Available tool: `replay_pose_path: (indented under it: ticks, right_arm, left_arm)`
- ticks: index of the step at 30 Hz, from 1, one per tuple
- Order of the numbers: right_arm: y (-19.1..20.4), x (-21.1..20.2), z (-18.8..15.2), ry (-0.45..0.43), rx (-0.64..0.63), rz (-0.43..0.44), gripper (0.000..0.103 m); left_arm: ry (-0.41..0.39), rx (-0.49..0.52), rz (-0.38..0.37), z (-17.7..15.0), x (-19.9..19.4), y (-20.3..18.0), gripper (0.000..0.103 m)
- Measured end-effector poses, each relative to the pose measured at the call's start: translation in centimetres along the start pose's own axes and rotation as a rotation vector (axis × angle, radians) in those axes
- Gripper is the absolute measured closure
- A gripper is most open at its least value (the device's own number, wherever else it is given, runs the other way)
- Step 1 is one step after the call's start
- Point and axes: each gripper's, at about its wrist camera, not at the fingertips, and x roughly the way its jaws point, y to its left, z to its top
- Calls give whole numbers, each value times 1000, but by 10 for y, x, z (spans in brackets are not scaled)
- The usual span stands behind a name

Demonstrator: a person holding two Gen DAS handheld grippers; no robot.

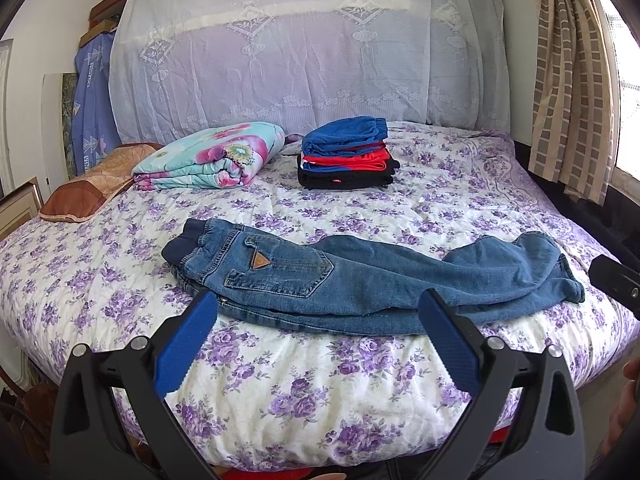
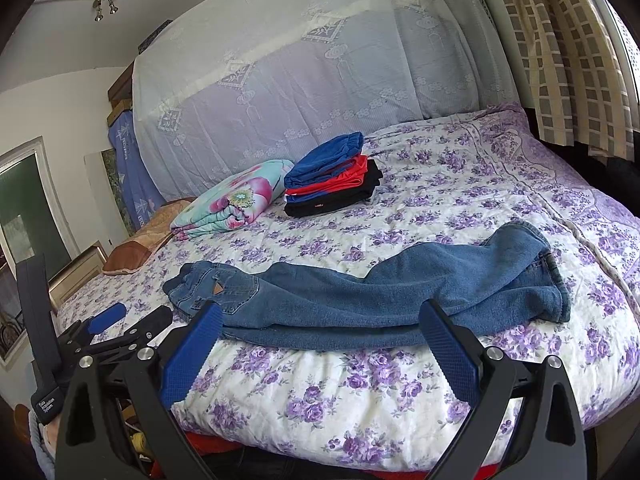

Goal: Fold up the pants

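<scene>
The left hand-held gripper (image 1: 318,312) is held with its fingers spread wide and empty, just short of the near edge of the jeans (image 1: 360,280). The right hand-held gripper (image 2: 320,324) is likewise spread and empty. The jeans are laid on the bed (image 1: 320,392), already doubled leg on leg, long axis running left to right: waistband nearer the left hand-held gripper, cuffs nearer the right. An end-to-end fold is judged to come next.

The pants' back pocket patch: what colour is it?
The triangular patch is tan brown, clearest in the left wrist view.
</scene>
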Motion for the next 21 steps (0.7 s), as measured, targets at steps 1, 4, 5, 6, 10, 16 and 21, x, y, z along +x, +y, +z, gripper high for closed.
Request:
replay_pose_path:
  ticks: [1,4,5,6,10,16,21]
  right_arm:
    - [0,0,0,0,1,0,4]
    - [0,0,-1,-1,0,0,4]
    - [0,0,0,-1,0,0,4]
    - [0,0,0,-1,0,0,4]
    - [0,0,-1,0,1,2,4]
    - [-1,0,-1,1,3,3,4]
    - [-1,0,-1,1,3,3,4]
  left_arm:
    - [0,0,0,0,0,0,5]
    - [0,0,0,0,0,0,5]
    - [-1,0,0,0,0,0,5]
    - [0,0,0,0,0,0,5]
    - [0,-1,0,0,0,0,5]
    - [2,-2,-1,0,1,1,5]
    - [3,-2,-1,-1,1,2,5]
